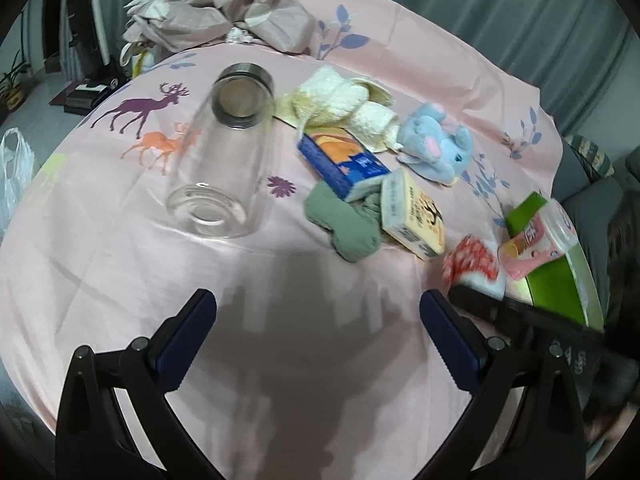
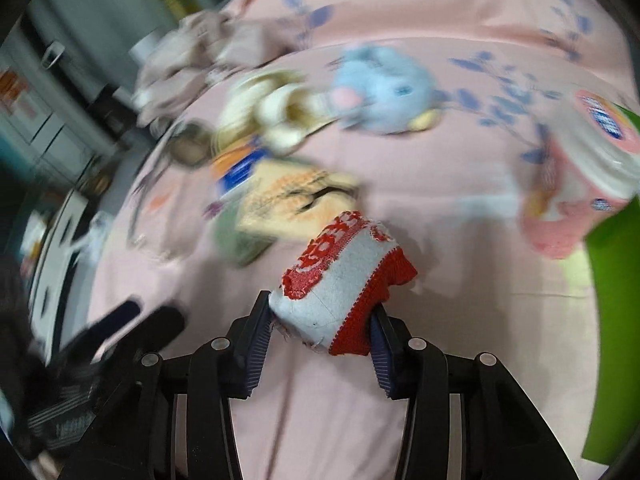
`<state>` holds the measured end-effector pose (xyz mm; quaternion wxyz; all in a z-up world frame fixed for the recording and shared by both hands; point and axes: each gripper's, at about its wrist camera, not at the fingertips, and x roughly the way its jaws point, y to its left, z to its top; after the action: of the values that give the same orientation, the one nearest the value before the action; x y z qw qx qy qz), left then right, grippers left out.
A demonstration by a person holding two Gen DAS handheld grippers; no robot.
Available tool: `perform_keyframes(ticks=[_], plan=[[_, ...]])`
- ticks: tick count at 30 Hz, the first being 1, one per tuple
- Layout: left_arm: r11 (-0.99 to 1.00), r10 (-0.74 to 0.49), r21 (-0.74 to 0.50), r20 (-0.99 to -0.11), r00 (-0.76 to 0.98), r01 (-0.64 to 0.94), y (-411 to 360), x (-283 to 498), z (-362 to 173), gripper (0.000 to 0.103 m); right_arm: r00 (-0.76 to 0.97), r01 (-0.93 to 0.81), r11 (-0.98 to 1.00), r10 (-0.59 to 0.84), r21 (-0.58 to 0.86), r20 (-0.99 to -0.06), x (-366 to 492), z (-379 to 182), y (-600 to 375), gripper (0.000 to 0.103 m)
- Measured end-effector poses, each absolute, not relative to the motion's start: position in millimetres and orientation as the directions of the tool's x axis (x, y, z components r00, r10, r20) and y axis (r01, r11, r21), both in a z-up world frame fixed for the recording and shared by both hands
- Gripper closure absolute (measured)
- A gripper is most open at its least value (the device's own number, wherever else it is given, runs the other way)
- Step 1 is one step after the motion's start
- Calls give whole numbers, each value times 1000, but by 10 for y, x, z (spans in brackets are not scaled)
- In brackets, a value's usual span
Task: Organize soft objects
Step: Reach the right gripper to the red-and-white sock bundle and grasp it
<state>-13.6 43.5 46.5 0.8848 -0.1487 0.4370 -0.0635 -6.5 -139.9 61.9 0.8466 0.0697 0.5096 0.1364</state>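
In the right wrist view my right gripper [image 2: 320,306] is shut on a red and pale blue sock [image 2: 340,276], its pads pressing the sock's two sides just above the pink tablecloth [image 2: 460,220]. The same sock [image 1: 472,264] shows at the right of the left wrist view. My left gripper [image 1: 318,298] stands open over bare cloth with nothing between its fingers. Beyond it lie a green sock [image 1: 344,224], a cream towel bundle [image 1: 344,104] and a blue plush elephant [image 1: 436,144]. The right wrist view is blurred.
A glass jar [image 1: 224,152] lies on its side at the left. A blue tissue pack [image 1: 340,164] and a cream pack [image 1: 412,216] rest by the green sock. A pink bottle [image 1: 536,240] lies in a green tray [image 1: 556,284] at the right edge. Crumpled beige cloth [image 1: 216,8] is at the back.
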Motion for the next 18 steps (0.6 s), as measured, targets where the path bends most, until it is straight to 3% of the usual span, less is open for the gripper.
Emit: perform_keyframes(ticks=[8, 11, 13, 16, 18], plan=[[925, -272, -377, -738, 618, -42, 579, -120, 485, 3, 337, -180, 948, 309, 261, -889, -87, 465, -1310, 56], [916, -312, -401, -735, 602, -15, 509, -118, 476, 3, 324, -155, 952, 302, 264, -896, -75, 461, -1364, 48], [908, -343, -418, -731, 590, 10, 466, -121, 460, 5, 335, -139, 951, 308, 277, -890, -78, 502, -1437, 33], [887, -408, -458, -721, 560, 57, 366, -126, 431, 11, 371, -111, 945, 328, 309, -869, -78, 599, -1584, 29], [869, -457, -486, -709, 537, 98, 282, -142, 414, 29, 409, -67, 935, 343, 347, -846, -78, 633, -1710, 29]])
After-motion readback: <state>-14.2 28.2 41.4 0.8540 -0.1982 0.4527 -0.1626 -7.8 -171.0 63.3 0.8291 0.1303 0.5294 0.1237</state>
